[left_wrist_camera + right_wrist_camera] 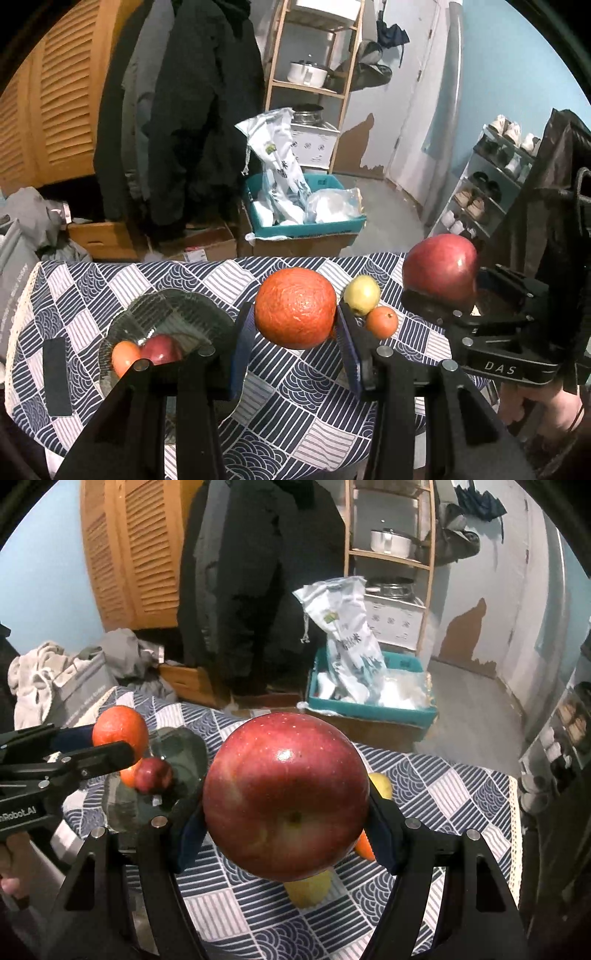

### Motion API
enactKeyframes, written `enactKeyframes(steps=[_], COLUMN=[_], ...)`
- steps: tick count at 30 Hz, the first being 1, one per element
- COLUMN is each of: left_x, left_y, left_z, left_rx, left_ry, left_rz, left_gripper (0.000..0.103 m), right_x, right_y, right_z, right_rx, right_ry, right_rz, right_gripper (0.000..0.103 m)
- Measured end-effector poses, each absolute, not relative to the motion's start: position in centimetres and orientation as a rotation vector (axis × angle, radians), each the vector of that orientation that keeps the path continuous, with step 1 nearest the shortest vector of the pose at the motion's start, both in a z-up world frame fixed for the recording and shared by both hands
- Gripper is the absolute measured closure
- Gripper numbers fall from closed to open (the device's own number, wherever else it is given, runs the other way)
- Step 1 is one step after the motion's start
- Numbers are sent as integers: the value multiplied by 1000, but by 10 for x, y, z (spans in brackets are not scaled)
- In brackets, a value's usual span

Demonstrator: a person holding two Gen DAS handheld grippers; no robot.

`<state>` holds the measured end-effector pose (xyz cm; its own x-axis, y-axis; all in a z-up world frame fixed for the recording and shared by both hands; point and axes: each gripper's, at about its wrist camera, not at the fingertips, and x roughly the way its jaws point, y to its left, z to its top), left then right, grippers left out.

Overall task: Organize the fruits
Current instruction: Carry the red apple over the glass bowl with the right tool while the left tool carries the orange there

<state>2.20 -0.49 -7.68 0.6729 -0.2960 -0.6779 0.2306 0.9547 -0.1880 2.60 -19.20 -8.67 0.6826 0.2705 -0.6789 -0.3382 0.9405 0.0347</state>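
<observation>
Dark coats (192,110) hang beside a wooden shelf (314,74) holding a white pot (307,72), above a teal box (306,206).

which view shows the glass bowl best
The left wrist view. There the glass bowl sits on the tablecloth nearly whole, with a small orange and a small red apple inside, only its near edge hidden by the left claw. In the right wrist view that claw and its orange cover part of the bowl.

Both wrist cameras looked forward and down from close above the patterned tablecloth (303,398), sharing the glass bowl (166,314).
</observation>
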Motion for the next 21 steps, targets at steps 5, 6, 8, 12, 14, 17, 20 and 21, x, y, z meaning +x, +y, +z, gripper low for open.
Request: enactKeyframes(steps=[5, 6, 8, 12, 14, 17, 20, 21], left_x=[22, 22, 22, 23, 24, 25, 26, 27], left_y=[9, 13, 20, 37, 48, 60, 73, 79], left_z=[-79, -80, -83, -89, -94, -101, -109, -113], left_rx=[-102, -107, -114, -135, -148, -149, -158, -160], left_ry=[779, 782, 787, 804, 816, 825, 839, 847], left_rz=[-270, -264, -248, -218, -197, -163, -133, -114], left_gripper=[59, 59, 59, 59, 59, 59, 59, 59], right_x=[29, 31, 34, 41, 44, 50, 53, 53], right_y=[-177, -174, -166, -150, -141, -127, -113, -107], right_z=[-84, -84, -85, -90, -94, -100, -105, -107], right_rx=[-101, -102, -100, -99, -104, -111, -124, -131], right_ry=[743, 745, 752, 771, 781, 799, 813, 816], right_rz=[366, 371, 387, 422, 436, 465, 490, 499], right_gripper=[29, 29, 29, 29, 29, 29, 29, 29])
